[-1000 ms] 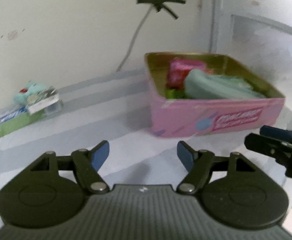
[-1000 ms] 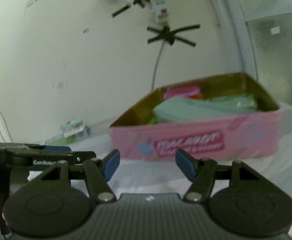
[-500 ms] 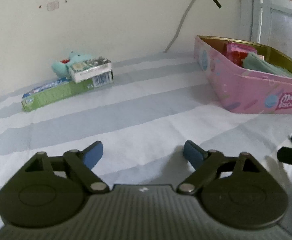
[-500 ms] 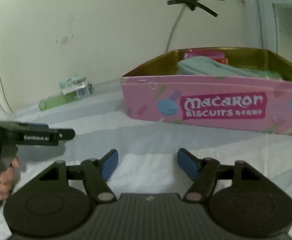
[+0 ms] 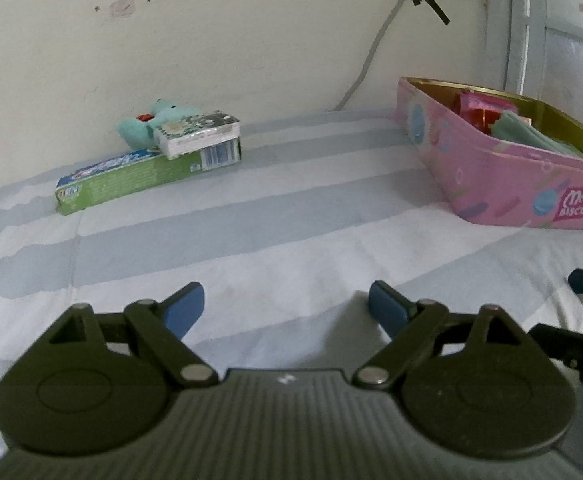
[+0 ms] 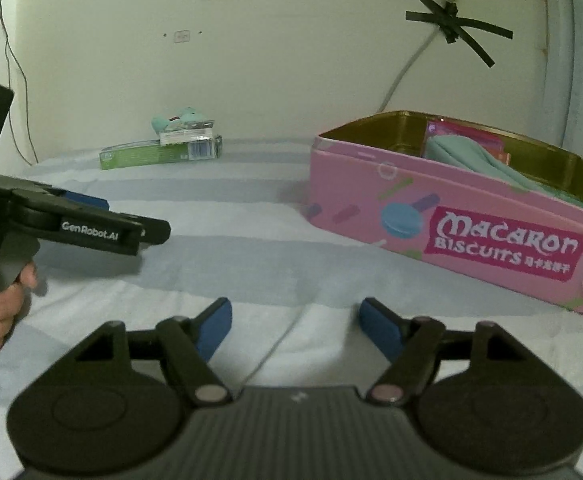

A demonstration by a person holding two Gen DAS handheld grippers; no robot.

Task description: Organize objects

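Tin [image 6: 467,216], pink and lettered "Macaron Biscuits", is sitting open on the striped sheet [image 5: 291,216] at right, holding a teal cloth [image 6: 471,156] and red packets [image 5: 476,109]. Well apart, by the wall, a green box [image 5: 139,180] is lying flat, bearing a small pack [image 5: 197,134] on top, with a teal plush [image 5: 151,126] touching behind. Left gripper [image 5: 285,306] is hovering low over the sheet, jaws spread wide, gripping nothing. Right gripper [image 6: 293,322] is hovering likewise, jaws apart and empty, facing the tin.
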